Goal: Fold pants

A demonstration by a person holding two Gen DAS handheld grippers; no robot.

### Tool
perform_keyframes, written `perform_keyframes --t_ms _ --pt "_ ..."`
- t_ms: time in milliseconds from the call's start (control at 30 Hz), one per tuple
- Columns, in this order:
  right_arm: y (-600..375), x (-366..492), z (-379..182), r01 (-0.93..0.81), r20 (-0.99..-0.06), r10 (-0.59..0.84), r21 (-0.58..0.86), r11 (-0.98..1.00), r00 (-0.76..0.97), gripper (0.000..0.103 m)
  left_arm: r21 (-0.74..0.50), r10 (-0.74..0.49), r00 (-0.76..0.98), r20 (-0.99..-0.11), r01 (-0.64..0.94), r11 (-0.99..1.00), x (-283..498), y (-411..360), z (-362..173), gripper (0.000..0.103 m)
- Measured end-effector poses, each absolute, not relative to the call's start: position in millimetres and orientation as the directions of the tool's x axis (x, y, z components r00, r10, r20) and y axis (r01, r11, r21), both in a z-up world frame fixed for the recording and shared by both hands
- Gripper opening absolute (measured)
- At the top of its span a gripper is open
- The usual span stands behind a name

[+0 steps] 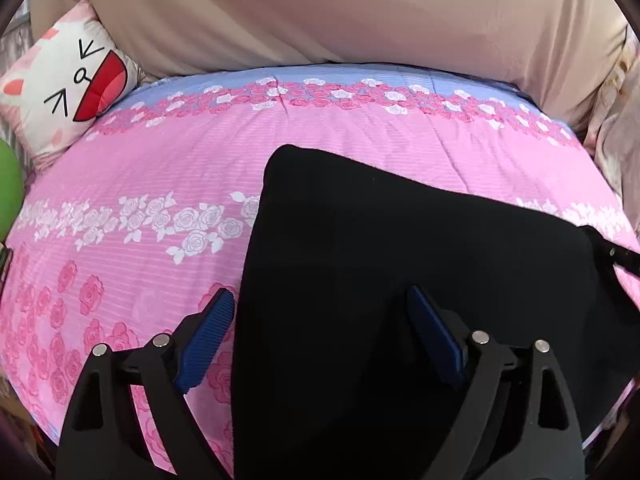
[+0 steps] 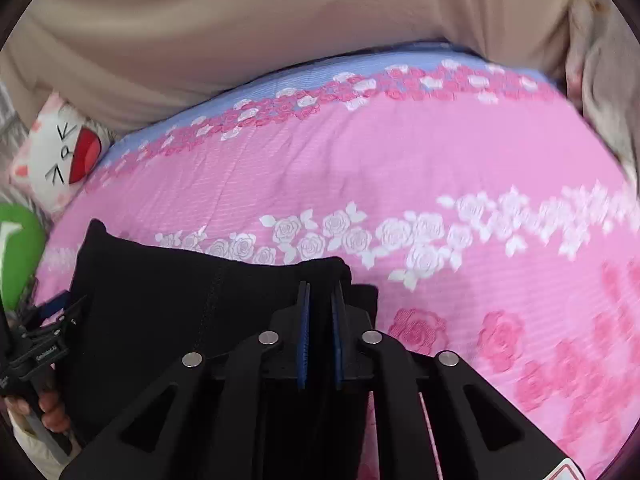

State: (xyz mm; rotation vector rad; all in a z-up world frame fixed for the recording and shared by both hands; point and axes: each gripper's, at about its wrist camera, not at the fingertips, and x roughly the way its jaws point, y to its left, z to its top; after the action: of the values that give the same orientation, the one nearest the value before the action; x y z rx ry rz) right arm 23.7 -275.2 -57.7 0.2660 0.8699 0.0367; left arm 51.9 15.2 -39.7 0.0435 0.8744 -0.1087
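Black pants (image 1: 400, 248) lie folded on a pink floral bedspread (image 1: 160, 168). My left gripper (image 1: 320, 320) is open, its blue pads (image 1: 208, 336) spread wide over the pants' left edge, with nothing held. In the right wrist view the pants (image 2: 168, 312) lie at lower left. My right gripper (image 2: 320, 312) is shut on the pants' right edge, with black cloth pinched between its blue pads (image 2: 304, 332). The left gripper's body and the hand holding it (image 2: 36, 360) show at the far left of that view.
A beige blanket (image 1: 340, 16) is bunched along the far edge of the bed. A white cat-face pillow (image 1: 68, 84) lies at the far left, with a green object (image 1: 8, 188) beside it. Pinkish fabric (image 1: 616, 128) hangs at the right.
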Motion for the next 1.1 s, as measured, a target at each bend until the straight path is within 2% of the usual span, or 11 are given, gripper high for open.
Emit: perform_keyframes --t_ms 200,267,333,367,533,600,667,700,800,933,1100 --pt "-254 -47 -2 -0.019 -0.602 0.201 0.294 0.956 0.773 0.009 -0.007 -0.081 0.650 -0.755 0.115 0.993 41 22 -27 0.086" --pt "-244 -53 -17 -0.047 -0.648 0.205 0.253 0.966 0.734 0.009 -0.013 -0.087 0.647 -0.758 0.118 0.993 39 23 -27 0.087" --pt "-246 -44 -53 0.038 -0.750 0.086 0.147 0.988 0.655 0.004 -0.015 -0.086 0.642 -0.762 0.114 0.993 37 22 -28 0.087" --pt "-248 -45 -58 0.064 -0.753 0.073 0.151 0.986 0.653 0.005 -0.015 -0.085 0.641 -0.763 0.113 0.994 36 22 -28 0.087" --pt "-229 -84 -20 -0.041 -0.654 0.180 0.222 0.974 0.735 0.012 -0.007 -0.075 0.641 -0.764 0.109 0.994 27 25 -26 0.088" --pt "-218 -87 -28 -0.076 -0.688 0.183 0.183 0.980 0.703 0.011 -0.010 -0.075 0.641 -0.764 0.104 0.994 24 26 -25 0.090" --pt "-220 -78 -55 -0.030 -0.752 0.096 0.101 0.994 0.652 0.000 -0.009 -0.074 0.643 -0.762 0.105 0.994 21 27 -25 0.090" --pt "-226 -81 -59 -0.016 -0.741 0.109 0.131 0.991 0.663 0.000 -0.004 -0.071 0.644 -0.762 0.106 0.994 19 27 -24 0.090" --pt "-220 -91 -40 -0.012 -0.708 0.133 0.173 0.985 0.693 0.012 0.021 -0.049 0.655 -0.754 0.098 0.995 11 28 -22 0.090" --pt "-178 -83 -12 -0.192 -0.637 0.305 0.242 0.951 0.708 0.012 0.016 -0.045 0.664 -0.746 0.086 0.996 0 35 -19 0.091" --pt "-129 -30 -16 -0.284 -0.647 0.369 0.237 0.929 0.667 0.012 0.025 -0.018 0.677 -0.735 0.053 0.998 -15 57 -14 0.092"
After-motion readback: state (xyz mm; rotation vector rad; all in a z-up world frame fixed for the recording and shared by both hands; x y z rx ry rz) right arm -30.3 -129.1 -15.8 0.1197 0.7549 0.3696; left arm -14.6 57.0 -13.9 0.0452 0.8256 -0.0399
